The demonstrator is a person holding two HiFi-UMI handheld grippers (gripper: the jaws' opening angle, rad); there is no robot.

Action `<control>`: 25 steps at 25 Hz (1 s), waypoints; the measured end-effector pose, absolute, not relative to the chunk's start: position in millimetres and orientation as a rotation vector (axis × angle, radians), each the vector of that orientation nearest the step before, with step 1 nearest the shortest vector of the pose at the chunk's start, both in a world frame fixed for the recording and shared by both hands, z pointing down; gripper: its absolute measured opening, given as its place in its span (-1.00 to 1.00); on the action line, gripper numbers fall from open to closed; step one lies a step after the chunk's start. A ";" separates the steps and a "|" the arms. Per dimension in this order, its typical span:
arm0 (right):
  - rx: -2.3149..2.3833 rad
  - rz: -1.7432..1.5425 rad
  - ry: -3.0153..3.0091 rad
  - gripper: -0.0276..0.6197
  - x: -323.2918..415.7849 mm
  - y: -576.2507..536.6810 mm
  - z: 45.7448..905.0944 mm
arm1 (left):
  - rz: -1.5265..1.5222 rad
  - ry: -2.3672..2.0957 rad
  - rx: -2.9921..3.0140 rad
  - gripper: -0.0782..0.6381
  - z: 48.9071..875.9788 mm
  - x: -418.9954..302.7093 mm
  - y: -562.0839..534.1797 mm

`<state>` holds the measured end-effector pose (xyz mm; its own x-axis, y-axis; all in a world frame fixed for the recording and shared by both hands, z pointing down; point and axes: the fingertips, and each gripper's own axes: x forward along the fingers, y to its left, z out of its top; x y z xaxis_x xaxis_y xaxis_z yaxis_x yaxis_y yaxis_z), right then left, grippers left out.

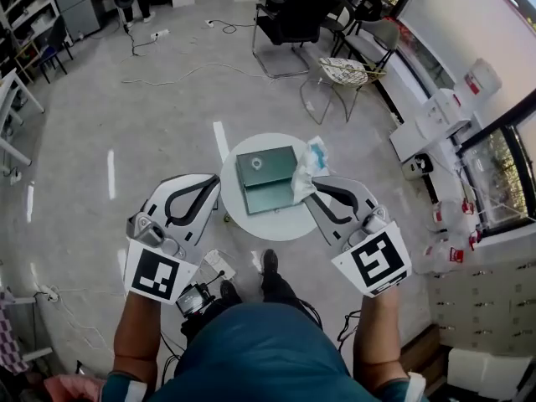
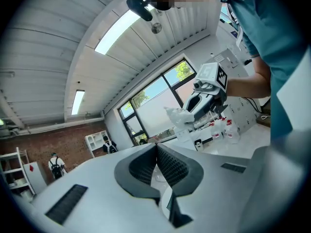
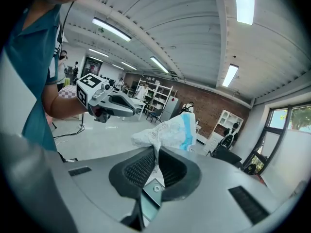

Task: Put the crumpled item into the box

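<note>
Two jaws of my right gripper (image 3: 156, 153) are clamped on a lower fold of the crumpled item (image 3: 169, 130), a white wad with a blue patch that bunches up above the tips. In the head view the wad hangs over the right edge of the box (image 1: 266, 176), so I judge this to be the carry step, nearly at the drop. The box is a grey-green metal one, sitting on the small round white counter (image 1: 283, 228). It reads as two panels, and I cannot tell which is the open cavity. The next move calls for bringing the wad squarely over the opening, lowering it, then parting the jaws.

My left gripper (image 2: 156, 147) has its jaws pressed together with nothing between them. It hovers at the counter's left rim, just beside the box and apart from it.

Nothing else stands on the counter. The black chairs (image 1: 289, 17), a wire chair (image 1: 343, 74) and floor cables are well apart from it and block nothing.
</note>
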<state>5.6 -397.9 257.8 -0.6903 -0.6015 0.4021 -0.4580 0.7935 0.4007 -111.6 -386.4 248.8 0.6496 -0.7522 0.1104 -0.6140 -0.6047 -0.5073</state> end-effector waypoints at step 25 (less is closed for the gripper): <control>0.461 -0.062 -2.523 -0.76 -27.6 -587.3 426.6 | -0.686 1.336 -2.512 -0.73 379.1 -140.6 -533.8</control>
<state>-27.6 -587.3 426.6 -0.7792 -0.3384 0.5275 -0.3119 0.9395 0.1420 -140.6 -533.8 379.1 0.4792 -0.8247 0.3003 -0.7248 -0.5648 -0.3944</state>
